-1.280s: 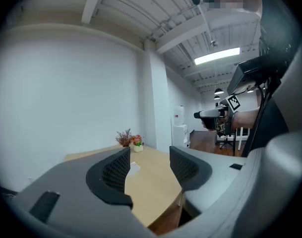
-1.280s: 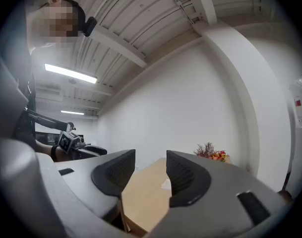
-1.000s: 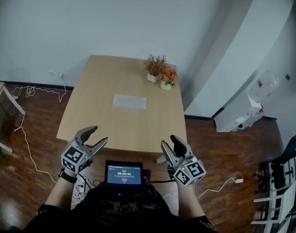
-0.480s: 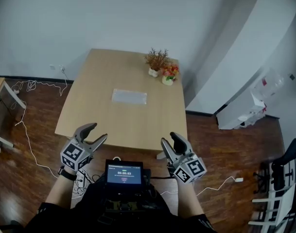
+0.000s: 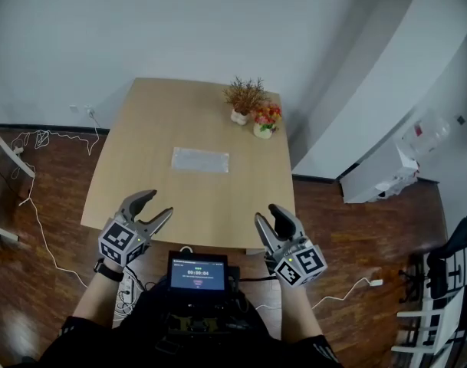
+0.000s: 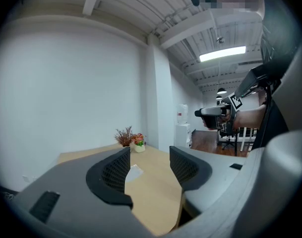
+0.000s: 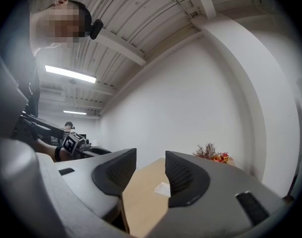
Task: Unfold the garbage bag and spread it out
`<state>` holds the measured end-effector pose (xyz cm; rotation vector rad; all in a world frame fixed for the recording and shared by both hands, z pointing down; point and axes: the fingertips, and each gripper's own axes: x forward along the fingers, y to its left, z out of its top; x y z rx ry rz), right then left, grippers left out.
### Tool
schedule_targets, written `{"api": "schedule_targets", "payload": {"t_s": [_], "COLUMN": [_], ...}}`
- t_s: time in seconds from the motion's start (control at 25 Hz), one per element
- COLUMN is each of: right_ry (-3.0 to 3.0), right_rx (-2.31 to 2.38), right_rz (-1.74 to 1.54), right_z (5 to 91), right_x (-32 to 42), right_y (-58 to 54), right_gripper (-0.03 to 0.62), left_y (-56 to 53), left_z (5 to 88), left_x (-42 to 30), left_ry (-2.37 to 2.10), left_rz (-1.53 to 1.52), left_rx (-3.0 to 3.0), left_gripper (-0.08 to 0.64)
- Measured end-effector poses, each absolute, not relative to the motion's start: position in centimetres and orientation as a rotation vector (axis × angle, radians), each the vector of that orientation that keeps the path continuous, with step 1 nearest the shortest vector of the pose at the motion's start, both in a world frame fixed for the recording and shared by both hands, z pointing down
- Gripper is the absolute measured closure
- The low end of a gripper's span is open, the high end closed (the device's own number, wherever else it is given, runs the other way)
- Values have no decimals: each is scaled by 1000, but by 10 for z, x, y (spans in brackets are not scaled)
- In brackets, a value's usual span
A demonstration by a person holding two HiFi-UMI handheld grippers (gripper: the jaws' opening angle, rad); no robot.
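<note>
Two grippers are hovering over the table's (image 5: 160, 121) near edge in the head view. The left gripper (image 5: 158, 203) and right gripper (image 5: 266, 215) are flanking the folded garbage bag (image 5: 200, 160), which is lying flat mid-table, well apart from both, probably so each can take one end. In the left gripper view, its jaws are standing apart and empty, framing the bag (image 6: 135, 172) beyond. In the right gripper view, the jaws have just been closing slightly but are gaping with nothing between them, likewise aiming at the bag (image 7: 164, 189).
</note>
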<state>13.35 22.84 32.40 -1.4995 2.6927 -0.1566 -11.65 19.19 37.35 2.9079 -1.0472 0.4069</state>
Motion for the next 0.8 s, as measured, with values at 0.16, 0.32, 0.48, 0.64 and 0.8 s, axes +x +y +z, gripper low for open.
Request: {"api": "schedule_targets", "payload": {"t_s": [0.16,0.32,0.48,0.64,0.8], "right_ry": [2698,2690,2680,2671,2657], "right_rx": [-1520,-1554,-1604,-1670,-1674], "right_rz": [-172,-200,-200,-188,-242], "right_z": [329,335,336,339,345], "right_x": [129,124,117,116,114], "right_y": [189,147,108,81,61], "right_gripper": [374,374,374,374,374], "left_y": [151,106,66,32,10], "left_z": [381,386,388,393,405], "left_x": [-115,-116,-117,-110,-95], "left_ry": [-1009,-971,-909,-839,-778], "left_rz": [409,395,403,431,466], "left_rx": [2906,2913,2940,2970,2959], "left_gripper": [307,307,307,305,305]}}
